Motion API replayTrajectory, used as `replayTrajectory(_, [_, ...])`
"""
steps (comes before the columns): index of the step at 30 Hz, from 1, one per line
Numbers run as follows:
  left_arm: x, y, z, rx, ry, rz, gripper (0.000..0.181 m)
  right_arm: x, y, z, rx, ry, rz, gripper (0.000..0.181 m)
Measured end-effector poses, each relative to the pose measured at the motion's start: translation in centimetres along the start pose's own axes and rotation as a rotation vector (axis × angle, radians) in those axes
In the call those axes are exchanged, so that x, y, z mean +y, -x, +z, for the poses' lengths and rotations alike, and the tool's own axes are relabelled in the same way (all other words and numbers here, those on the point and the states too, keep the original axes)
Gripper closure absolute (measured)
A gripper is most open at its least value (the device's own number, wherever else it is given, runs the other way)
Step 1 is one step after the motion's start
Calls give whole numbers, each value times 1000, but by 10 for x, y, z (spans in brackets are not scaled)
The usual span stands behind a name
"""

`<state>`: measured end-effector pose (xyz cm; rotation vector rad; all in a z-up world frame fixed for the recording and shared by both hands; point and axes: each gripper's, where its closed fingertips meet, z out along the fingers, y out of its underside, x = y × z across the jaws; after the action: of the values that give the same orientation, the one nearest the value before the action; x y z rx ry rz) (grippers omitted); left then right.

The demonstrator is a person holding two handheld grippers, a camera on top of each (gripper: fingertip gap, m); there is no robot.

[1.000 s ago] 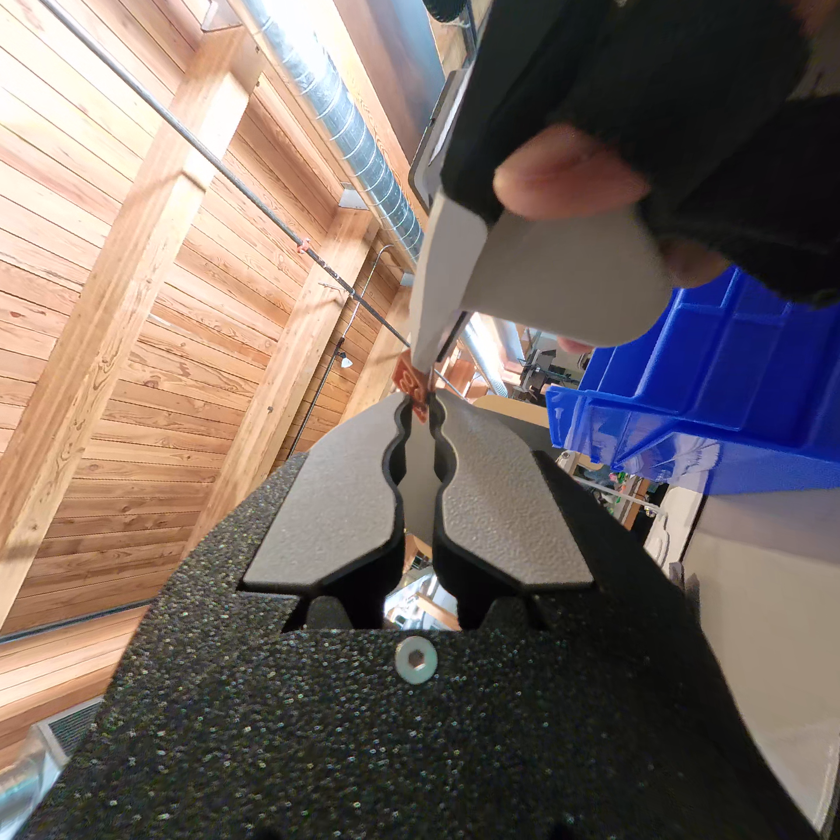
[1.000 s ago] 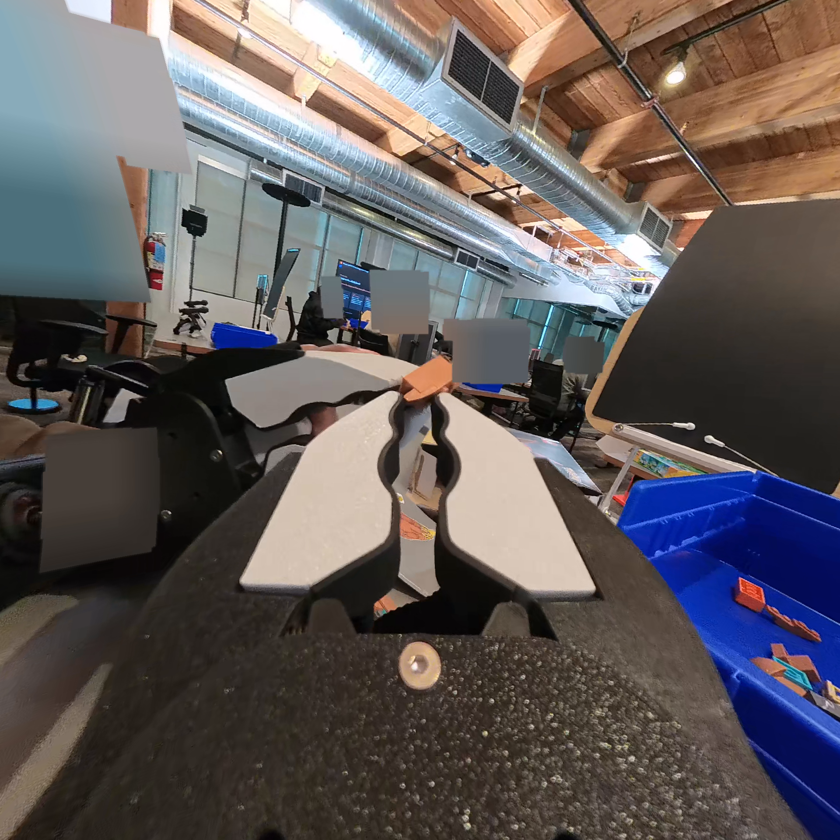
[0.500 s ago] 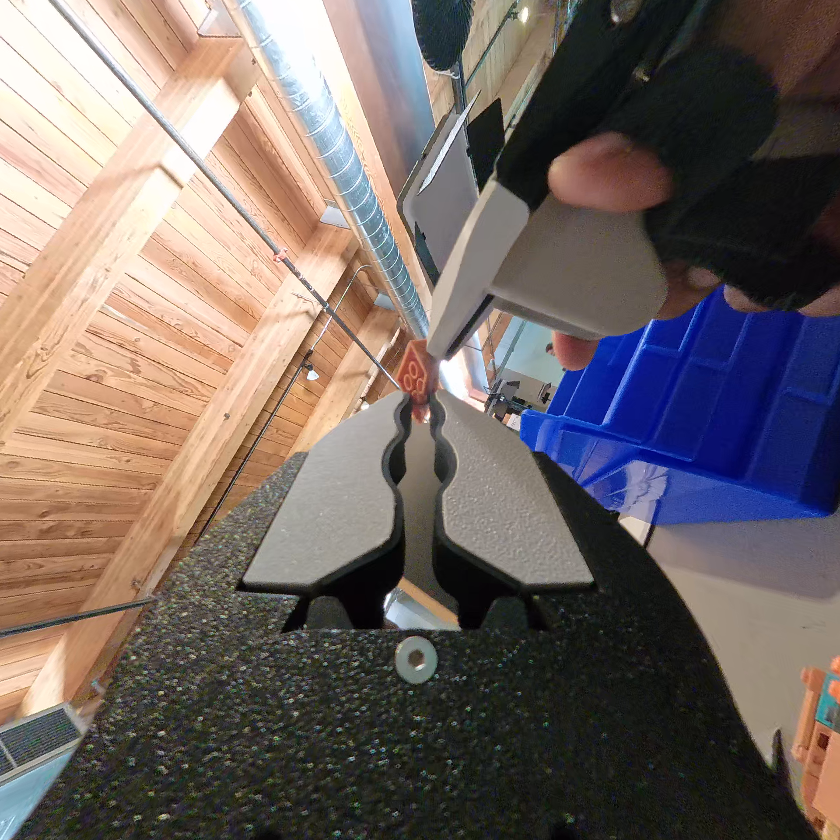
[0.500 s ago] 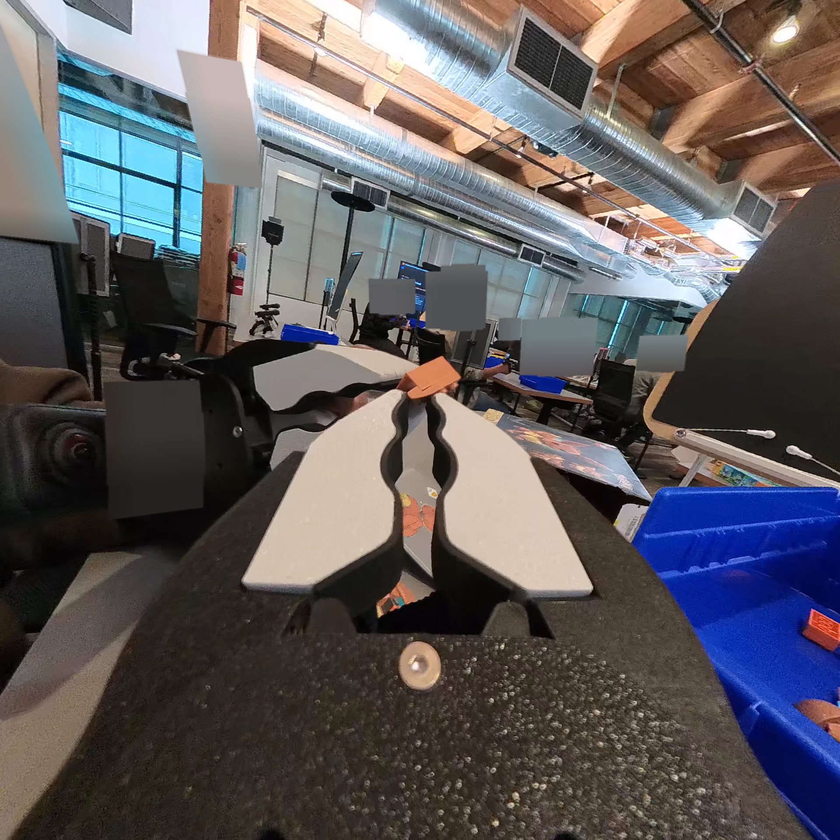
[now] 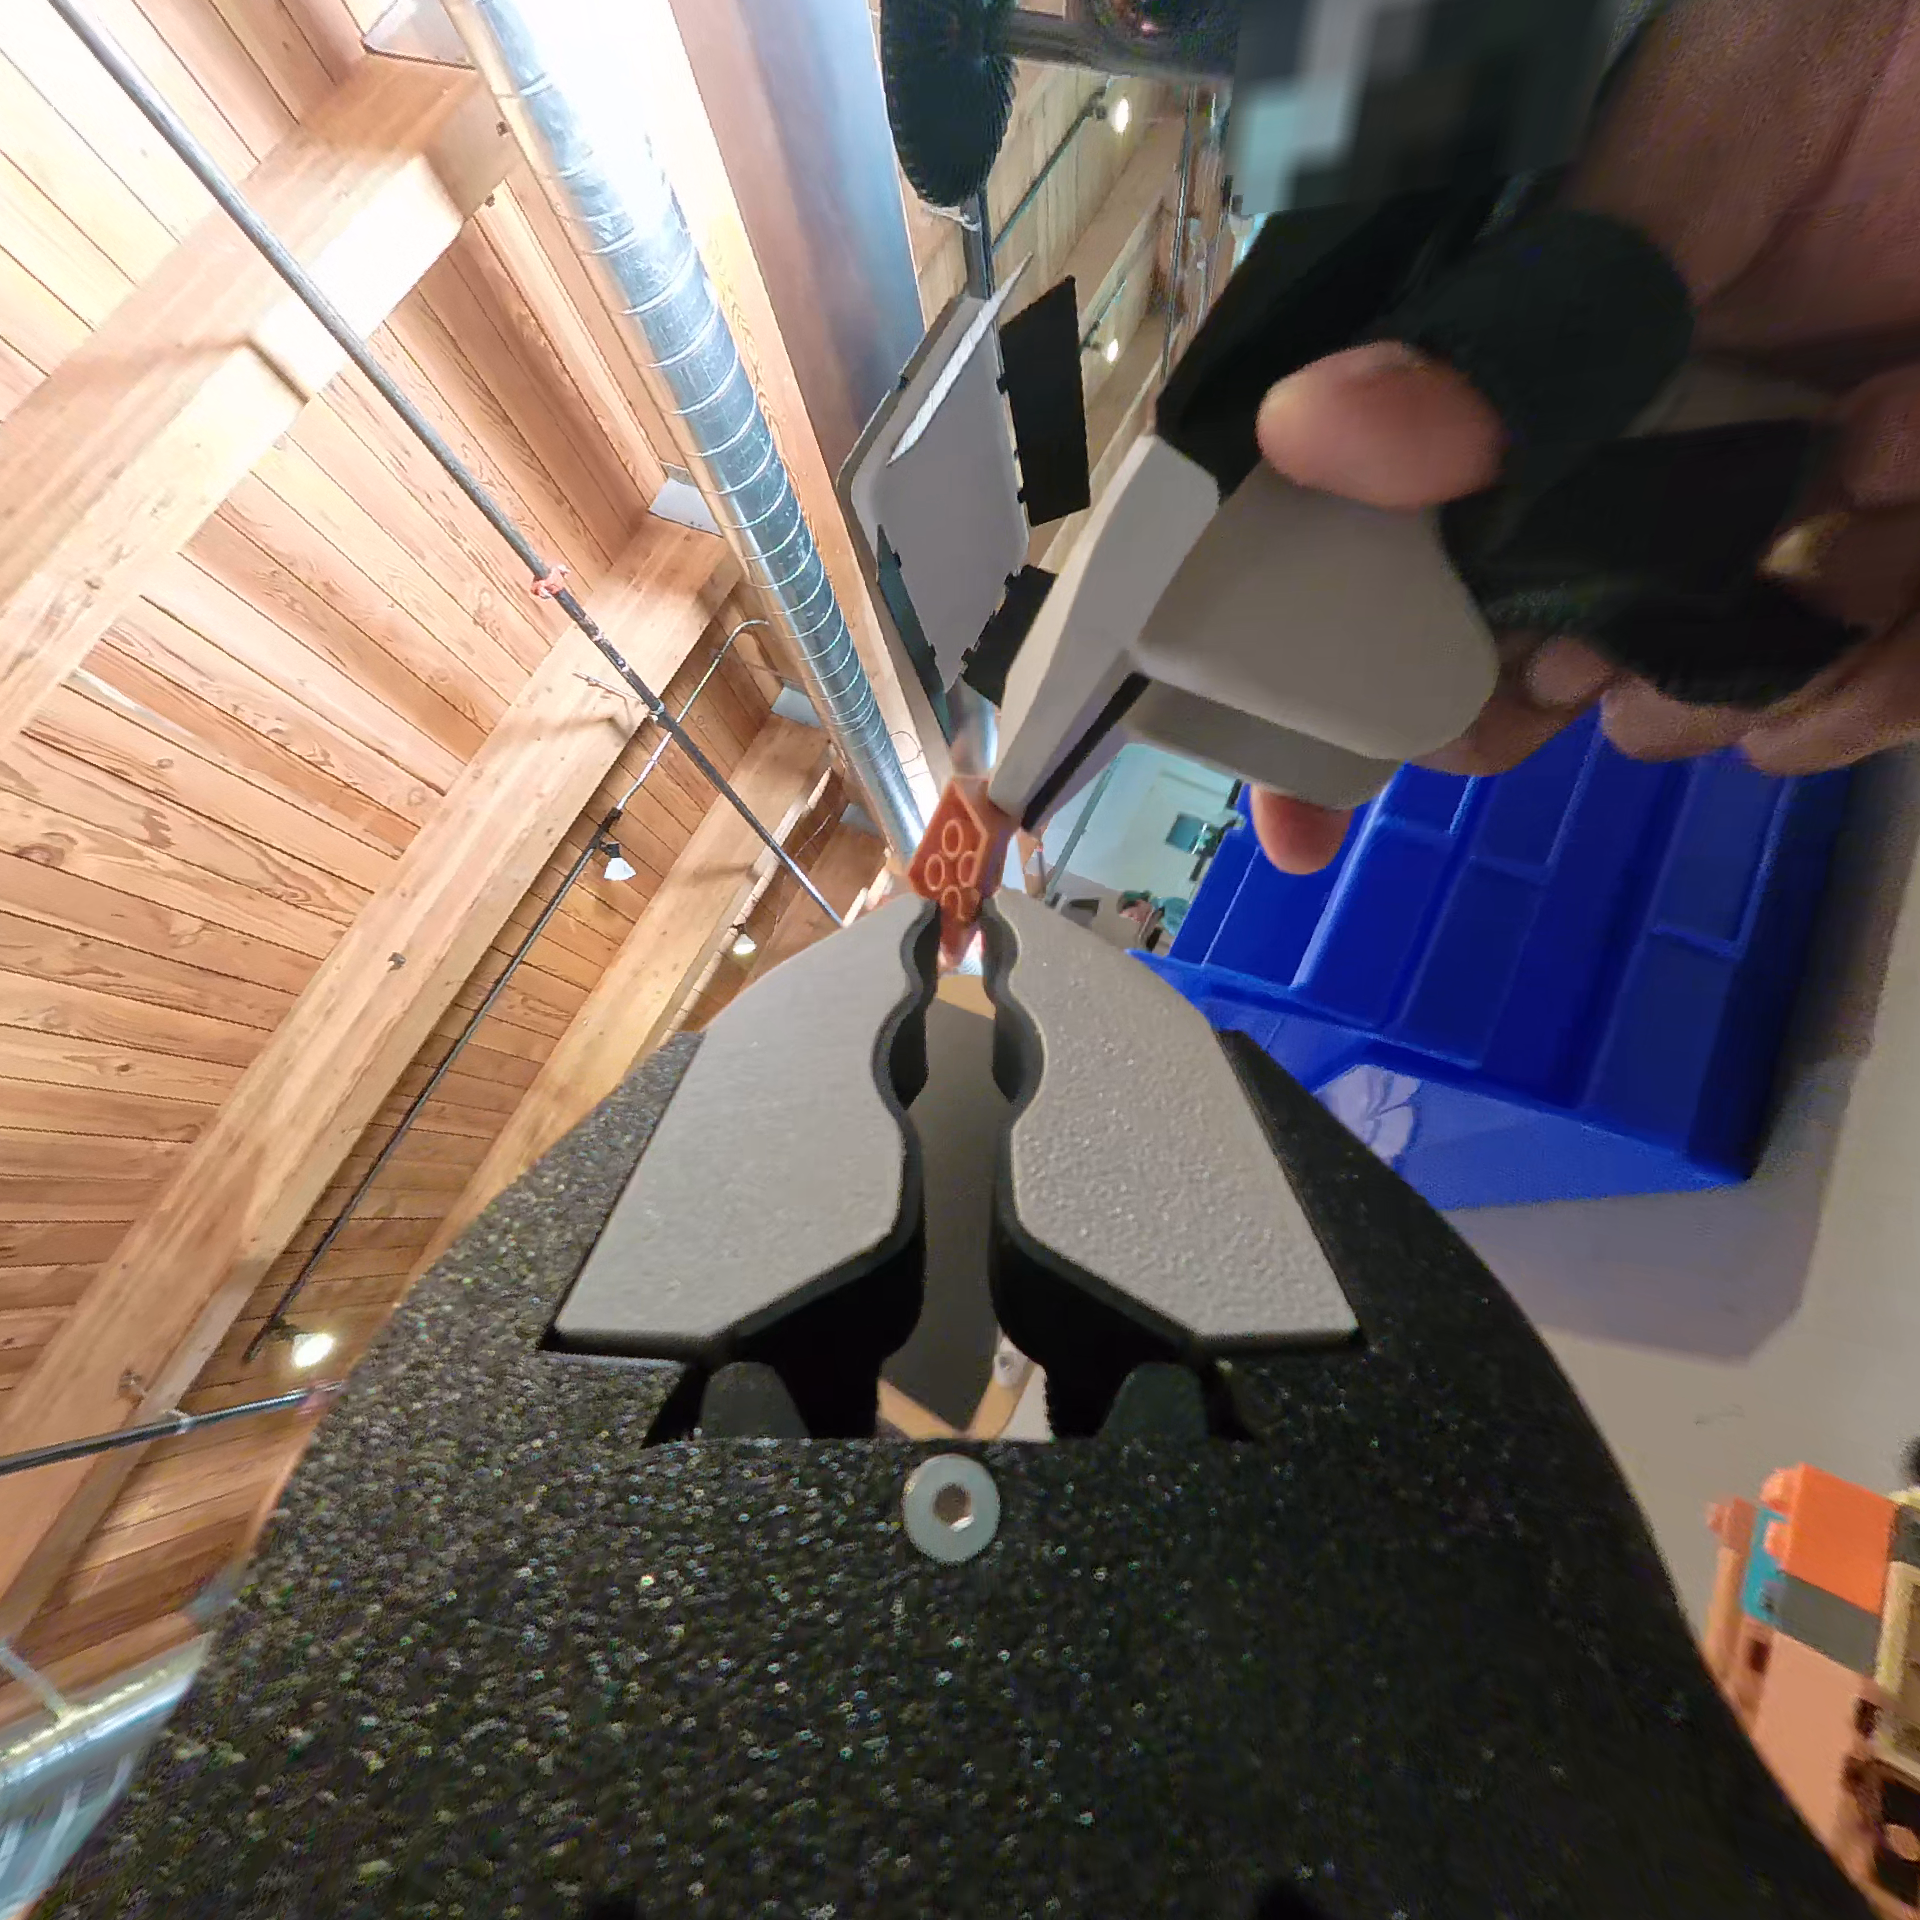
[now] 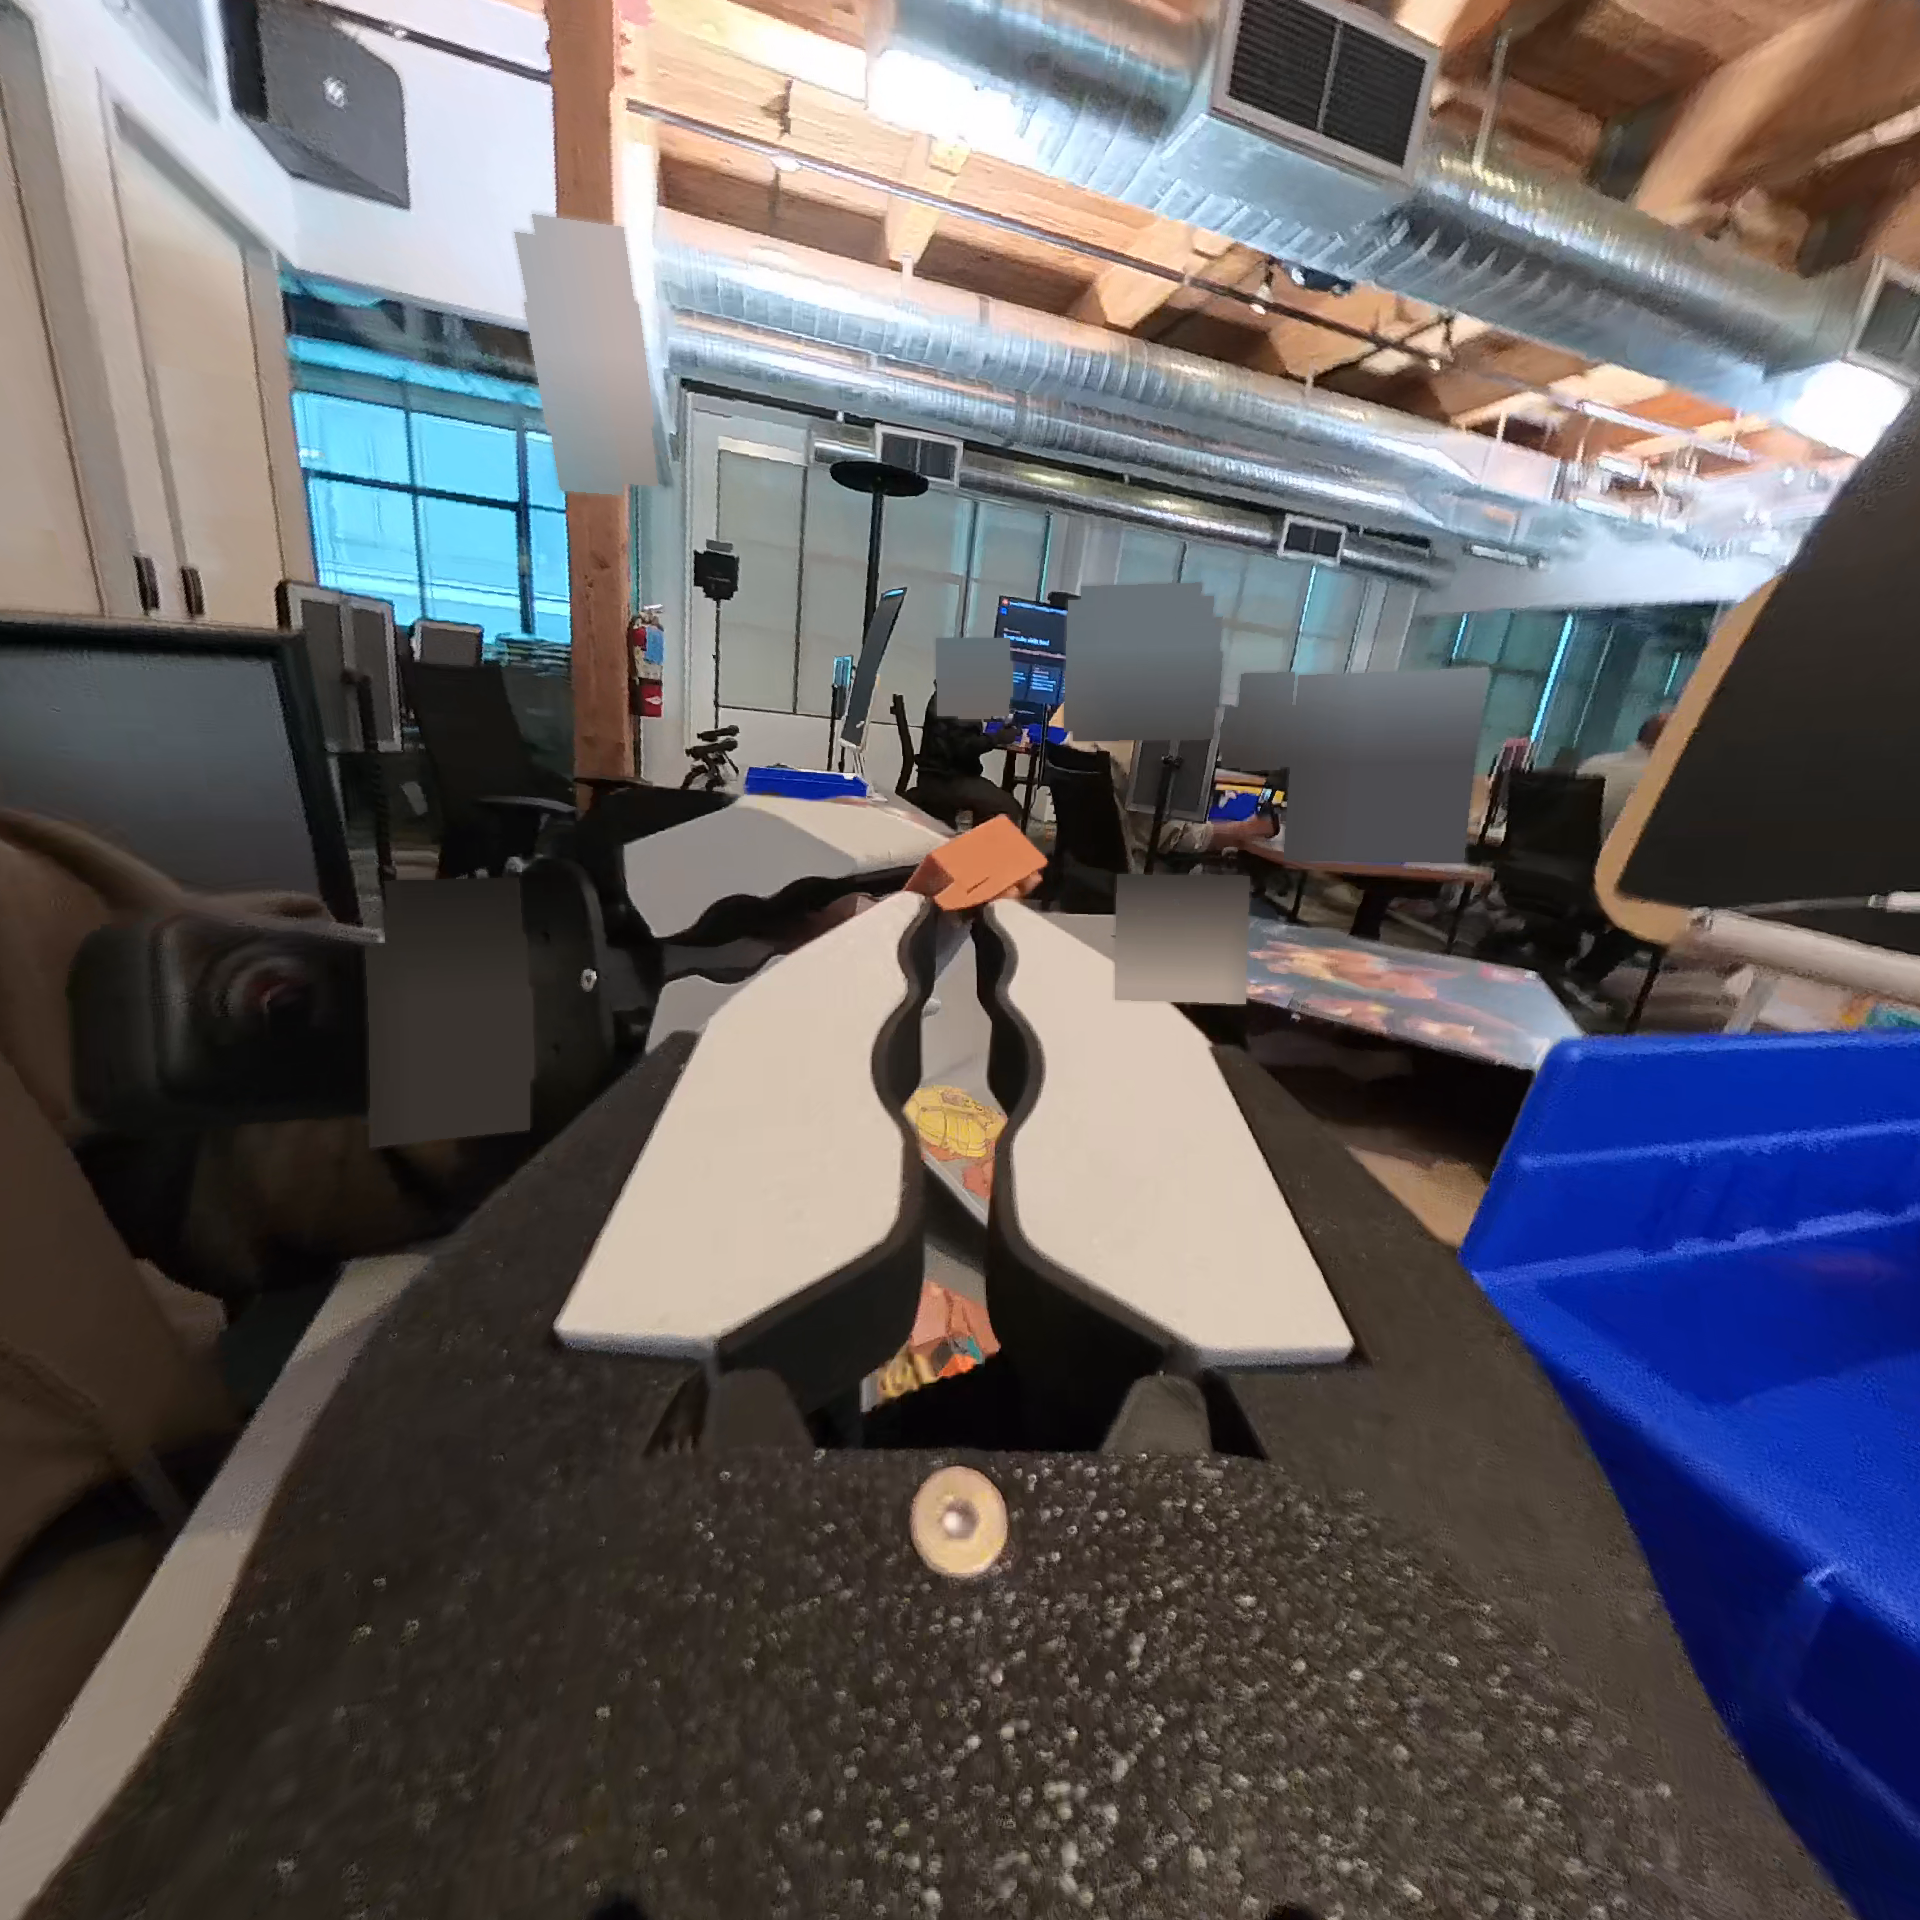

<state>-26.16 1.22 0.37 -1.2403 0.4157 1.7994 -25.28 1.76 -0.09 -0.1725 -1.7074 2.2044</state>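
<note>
Wood-beam ceiling point(image 5: 260, 623) w/ ducts; grey tabletop point(image 5: 1662, 1299) under blue bin point(image 5: 1558, 987).

Bright ceiling glare, strong wide-angle edge distortion, slight motion blur.

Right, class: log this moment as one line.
left hand-held gripper: shut on orange brick | right hand-held gripper: shut on same brick | blue bin: beside
</note>
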Motion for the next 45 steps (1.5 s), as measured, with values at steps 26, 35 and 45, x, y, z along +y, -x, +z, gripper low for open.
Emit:
replayTrajectory(26, [9, -14, 3, 76, 28, -8, 172, 20, -2, 5, 10, 97, 48, 181])
replayTrajectory(35, [18, -35, 6, 365, 74, -610, 172, 12, -22, -9, 207, 155, -449, 176])
replayTrajectory(45, [15, -59, -13, 857, 56, -1205, 172, 38, -12, -10, 130, 307, -822, 158])
